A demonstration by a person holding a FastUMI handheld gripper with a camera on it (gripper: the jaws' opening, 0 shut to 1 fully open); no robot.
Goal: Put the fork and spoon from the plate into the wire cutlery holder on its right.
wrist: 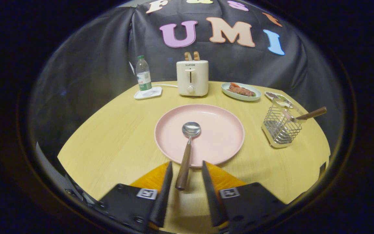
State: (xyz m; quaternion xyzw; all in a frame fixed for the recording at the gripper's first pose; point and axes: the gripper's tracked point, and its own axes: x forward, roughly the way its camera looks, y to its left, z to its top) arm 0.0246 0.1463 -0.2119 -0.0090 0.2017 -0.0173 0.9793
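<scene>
Right now I have the hand-held gripper (pixel 187 170) low over the near edge of the table (pixel 115 143), its fingers (pixel 165 191) spread apart with a clear gap on either side of the spoon (pixel 187 152) handle, neither one touching it. The handle's brown wooden end lies between the fingertips, overhanging the plate's near rim; the metal bowl rests face up near the middle of the pink plate (pixel 219 136), just ahead of the fingers. I see nothing else on that plate.

To the right of the plate, well apart from it, stands the wire cutlery holder (pixel 279 128). A utensil with a brown wooden handle (pixel 310 113) leans in it, handle sticking out to the right; I cannot tell from here whether it is the fork, as its head is lost behind the wires.

Beyond the plate, by the booth wall, sits a cream toaster (pixel 192 79) with SUPOR printed on its front and two slices of bread (pixel 192 56) poking from the slots. Left of it a clear water bottle (pixel 143 76) with a green cap and a green label, too small to read, stands on a small white tray (pixel 148 93). Right of the toaster is a pale green oval dish (pixel 241 91) holding reddish-brown food, and further right a small dish (pixel 276 96) with something dark in it.
</scene>
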